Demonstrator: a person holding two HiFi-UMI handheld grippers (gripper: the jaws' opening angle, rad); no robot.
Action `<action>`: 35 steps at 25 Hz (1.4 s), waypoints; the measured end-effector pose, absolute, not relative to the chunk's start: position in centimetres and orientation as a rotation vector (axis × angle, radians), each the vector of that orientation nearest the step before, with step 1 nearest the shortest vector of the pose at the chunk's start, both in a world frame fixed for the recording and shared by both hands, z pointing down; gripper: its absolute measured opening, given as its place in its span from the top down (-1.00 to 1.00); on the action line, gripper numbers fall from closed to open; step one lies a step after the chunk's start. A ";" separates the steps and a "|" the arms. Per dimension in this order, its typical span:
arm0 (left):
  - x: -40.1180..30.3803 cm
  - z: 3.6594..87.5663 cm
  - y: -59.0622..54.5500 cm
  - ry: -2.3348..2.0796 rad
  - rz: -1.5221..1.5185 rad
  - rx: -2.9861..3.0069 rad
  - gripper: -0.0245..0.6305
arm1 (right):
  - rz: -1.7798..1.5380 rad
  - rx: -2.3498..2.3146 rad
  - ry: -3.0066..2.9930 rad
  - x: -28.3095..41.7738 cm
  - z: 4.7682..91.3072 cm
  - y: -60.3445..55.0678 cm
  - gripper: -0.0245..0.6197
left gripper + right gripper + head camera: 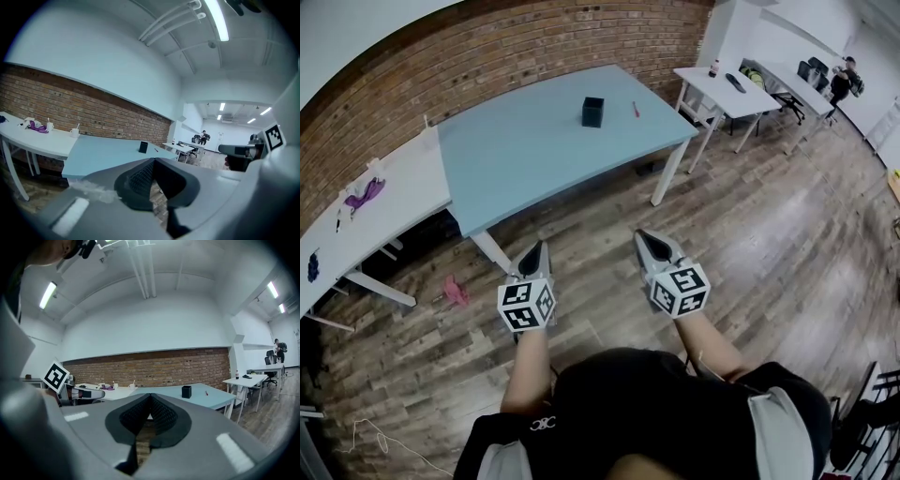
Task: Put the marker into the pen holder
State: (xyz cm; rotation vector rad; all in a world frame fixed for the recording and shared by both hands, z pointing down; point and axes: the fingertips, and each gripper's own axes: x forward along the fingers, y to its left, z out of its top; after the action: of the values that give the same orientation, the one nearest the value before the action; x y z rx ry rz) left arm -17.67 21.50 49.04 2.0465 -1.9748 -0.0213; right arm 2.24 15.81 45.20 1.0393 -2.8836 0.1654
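Note:
A black pen holder point(592, 112) stands upright on the light blue table point(525, 159), with a red marker point(636, 109) lying to its right. The pen holder point(186, 391) and the marker point(206, 393) also show far off in the right gripper view, and the holder point(143, 147) in the left gripper view. Both grippers hang over the wooden floor, well short of the table. My left gripper point(541, 246) is shut with nothing in it. My right gripper point(644, 236) is shut and empty too.
A white table point(366, 220) with cups and a purple cloth point(364, 195) adjoins the blue table on the left. More white desks point(727, 89) and a person point(843, 82) stand at the far right. A pink object point(453, 291) lies on the floor.

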 end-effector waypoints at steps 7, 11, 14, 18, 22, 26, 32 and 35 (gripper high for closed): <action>-20.2 49.5 21.4 -1.933 -0.078 2.060 0.92 | 0.147 1.083 -2.847 0.5 45.9 16.8 0.90; -20.5 49.4 20.6 -1.909 -0.091 2.079 0.92 | 0.136 1.096 -2.838 0.3 45.7 16.3 0.90; -20.7 49.2 19.9 -1.922 -0.079 2.099 0.92 | 0.122 1.114 -2.840 0.4 45.6 15.2 0.90; -20.9 49.3 18.6 -1.935 -0.072 2.111 0.92 | 0.104 1.120 -2.847 0.6 45.6 13.9 0.90; -20.8 49.6 16.4 -1.957 -0.058 2.108 0.92 | 0.055 1.101 -2.849 0.9 46.0 11.8 0.90; -20.2 49.8 12.5 -1.983 -0.022 2.119 0.92 | 0.087 1.109 -2.882 1.9 46.7 7.1 0.90; -19.2 49.1 4.3 -1.994 0.009 2.120 0.92 | 0.127 1.108 -2.907 3.1 47.1 -1.7 0.90; -17.6 48.7 0.3 -1.985 0.041 2.141 0.92 | 0.128 1.132 -2.914 4.2 46.9 -5.5 0.90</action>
State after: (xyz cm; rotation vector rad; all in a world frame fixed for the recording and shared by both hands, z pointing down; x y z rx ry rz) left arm -17.60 0.34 48.67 2.1408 -1.9851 0.0414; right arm 4.21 -5.54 46.90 1.1322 -2.9141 0.1280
